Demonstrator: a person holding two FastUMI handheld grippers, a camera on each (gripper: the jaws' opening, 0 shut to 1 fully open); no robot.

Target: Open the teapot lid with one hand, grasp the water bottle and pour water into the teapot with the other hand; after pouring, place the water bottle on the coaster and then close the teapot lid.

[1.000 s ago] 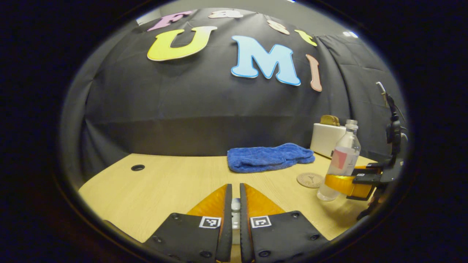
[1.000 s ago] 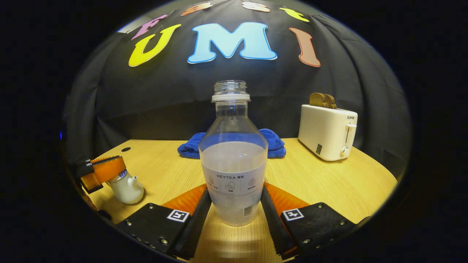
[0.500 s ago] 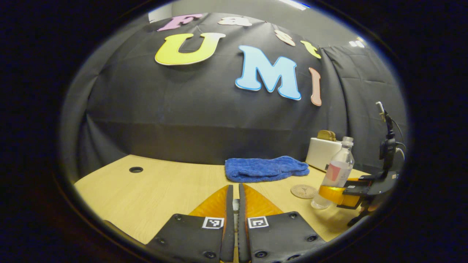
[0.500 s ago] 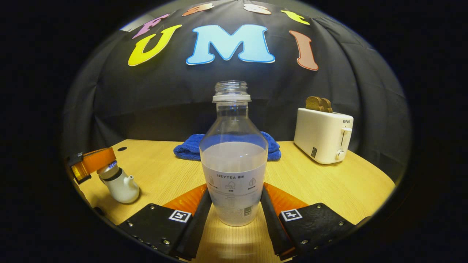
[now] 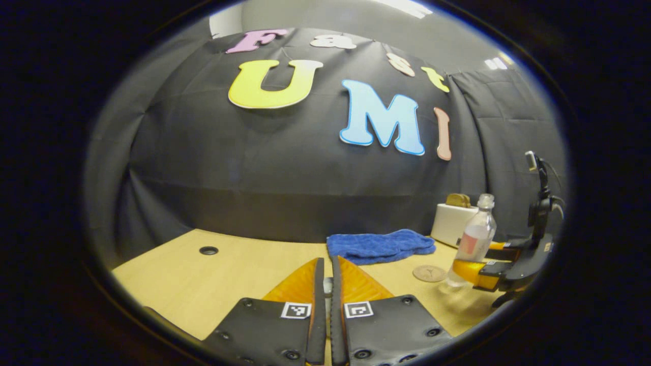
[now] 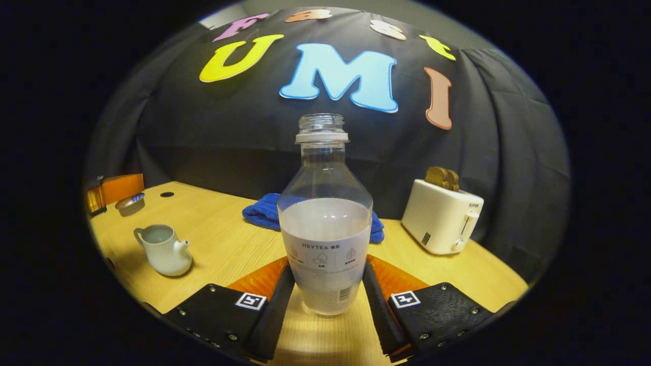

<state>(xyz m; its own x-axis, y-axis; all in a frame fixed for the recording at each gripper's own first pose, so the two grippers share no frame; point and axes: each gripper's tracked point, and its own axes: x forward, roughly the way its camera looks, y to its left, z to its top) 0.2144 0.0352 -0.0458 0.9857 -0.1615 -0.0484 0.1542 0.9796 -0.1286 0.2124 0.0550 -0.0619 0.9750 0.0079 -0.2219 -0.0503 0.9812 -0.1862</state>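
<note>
A clear water bottle (image 6: pixel 325 229), uncapped and about half full, stands upright between the fingers of my right gripper (image 6: pixel 328 274), which is shut on its lower body. The white teapot (image 6: pixel 163 249) sits lidless on the table to the left, with water visible inside. Above and behind it, my left gripper (image 6: pixel 114 190) holds the teapot lid (image 6: pixel 129 203) in the air. In the left gripper view, the left gripper (image 5: pixel 327 262) is shut with the lid's knob (image 5: pixel 328 287) pinched between its fingers. The bottle (image 5: pixel 475 239) and round coaster (image 5: pixel 430 273) are at the right.
A blue towel (image 6: pixel 262 213) lies at the back of the wooden table (image 6: pixel 224 239). A white toaster (image 6: pixel 442 216) holding toast stands at the back right. A cable hole (image 5: pixel 208 250) is at the far left. Black cloth walls close in the table.
My left gripper has lifted the lid off the teapot, up and back to the left, leaving the pot open. The right gripper keeps hold of the bottle; its view has tilted a little.
</note>
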